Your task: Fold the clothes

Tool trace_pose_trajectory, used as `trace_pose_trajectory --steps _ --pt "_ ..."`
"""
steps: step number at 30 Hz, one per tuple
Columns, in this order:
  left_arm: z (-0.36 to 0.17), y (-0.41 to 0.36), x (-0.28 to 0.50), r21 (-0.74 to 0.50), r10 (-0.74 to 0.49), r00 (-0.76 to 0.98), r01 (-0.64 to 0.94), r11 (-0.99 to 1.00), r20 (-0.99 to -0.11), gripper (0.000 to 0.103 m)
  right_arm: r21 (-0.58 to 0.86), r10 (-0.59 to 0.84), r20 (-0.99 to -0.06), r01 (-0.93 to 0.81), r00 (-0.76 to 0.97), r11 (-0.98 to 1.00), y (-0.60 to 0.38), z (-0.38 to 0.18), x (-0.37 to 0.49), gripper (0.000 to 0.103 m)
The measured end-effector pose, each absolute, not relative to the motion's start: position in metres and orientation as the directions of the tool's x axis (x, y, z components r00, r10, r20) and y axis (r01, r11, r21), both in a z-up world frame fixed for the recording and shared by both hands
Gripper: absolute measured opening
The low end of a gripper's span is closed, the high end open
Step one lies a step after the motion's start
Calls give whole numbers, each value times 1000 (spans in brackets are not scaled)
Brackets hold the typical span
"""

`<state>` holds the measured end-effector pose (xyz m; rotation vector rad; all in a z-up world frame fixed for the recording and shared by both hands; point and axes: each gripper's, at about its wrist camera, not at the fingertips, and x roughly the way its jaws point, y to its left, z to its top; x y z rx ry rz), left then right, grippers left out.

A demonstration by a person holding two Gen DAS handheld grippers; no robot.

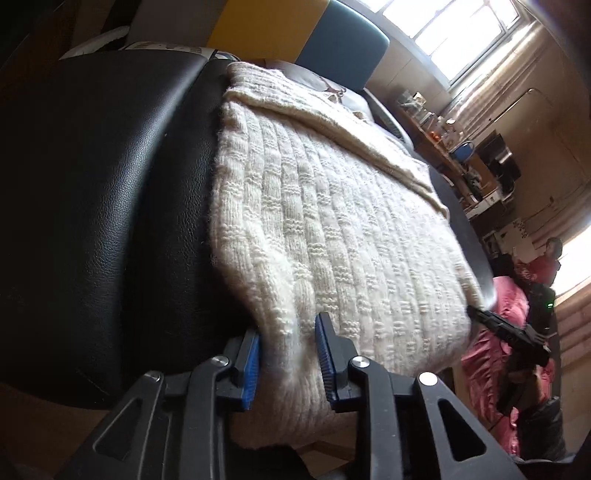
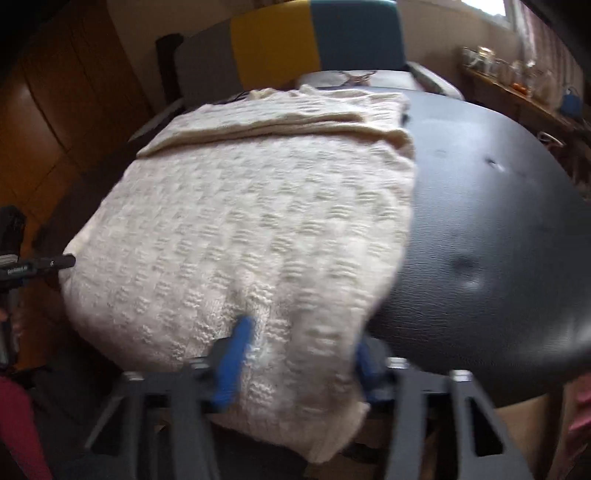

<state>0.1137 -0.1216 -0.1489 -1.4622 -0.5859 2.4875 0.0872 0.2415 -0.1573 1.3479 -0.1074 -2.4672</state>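
A cream knitted sweater [image 1: 332, 229] lies partly folded on a black padded table [image 1: 92, 184], its near hem hanging over the near edge. My left gripper [image 1: 290, 358] has its blue-padded jaws apart on either side of the hem's left corner. The sweater [image 2: 240, 229] also shows in the right wrist view, blurred. My right gripper [image 2: 299, 354] stands with its jaws wide apart around the hem's right part, one blue pad [image 2: 236, 354] on top of the knit. The right gripper also shows in the left wrist view [image 1: 506, 328], at the sweater's right edge.
A yellow and teal chair back [image 2: 314, 33] stands behind the table. A cluttered wooden shelf [image 1: 454, 147] runs along the right wall under bright windows. A pink cloth [image 1: 495, 339] lies below right. A wooden cabinet [image 2: 55, 129] is at left.
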Motion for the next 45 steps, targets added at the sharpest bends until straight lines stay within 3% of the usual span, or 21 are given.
trace_pose_trajectory --steps 1,2,3,7,10,15,19,24,33,39,43,45 --pt "-149 -120 114 -427 365 -489 18 -904 -792 28 233 -321 -802 231 -504 -945 247 -158 88 16" --pt "-149 -118 115 -426 371 -485 3 -905 -792 24 246 -324 -798 216 -509 -945 252 -159 89 15" --pt "-149 -117 116 -424 377 -481 -12 -906 -792 10 258 -329 -791 207 -515 -944 252 -159 89 15" --pt "-148 -114 124 -425 403 -465 -62 -903 -788 9 361 -403 -753 185 -521 -914 253 -161 89 15" --pt "-153 -126 133 -492 465 -438 -57 -869 -770 9 467 -487 -713 176 -505 -866 255 -166 89 15" --pt "-153 -163 147 -667 618 -445 -60 -742 -648 9 596 -582 -660 141 -475 -791 266 -173 92 15" --pt "-139 -175 142 -740 704 -447 -127 -661 -552 10 675 -643 -602 128 -474 -726 272 -170 97 15" --pt "-117 -186 120 -782 760 -467 -203 -589 -452 10 706 -688 -555 173 -468 -687 265 -146 85 15" --pt "-75 -220 4 -848 764 -613 -279 -450 -204 11 713 -720 -464 264 -517 -649 263 -96 -9 14" --pt "-111 -224 -49 -859 724 -620 -150 -489 -304 11 675 -665 -526 214 -531 -706 263 -106 -115 14" --pt "-139 -225 -77 -854 701 -602 -59 -517 -383 9 612 -566 -670 74 -481 -788 260 -152 -183 14" --pt "-153 -226 -91 -847 688 -590 -14 -531 -421 9 645 -593 -659 59 -463 -762 261 -170 -189 12"
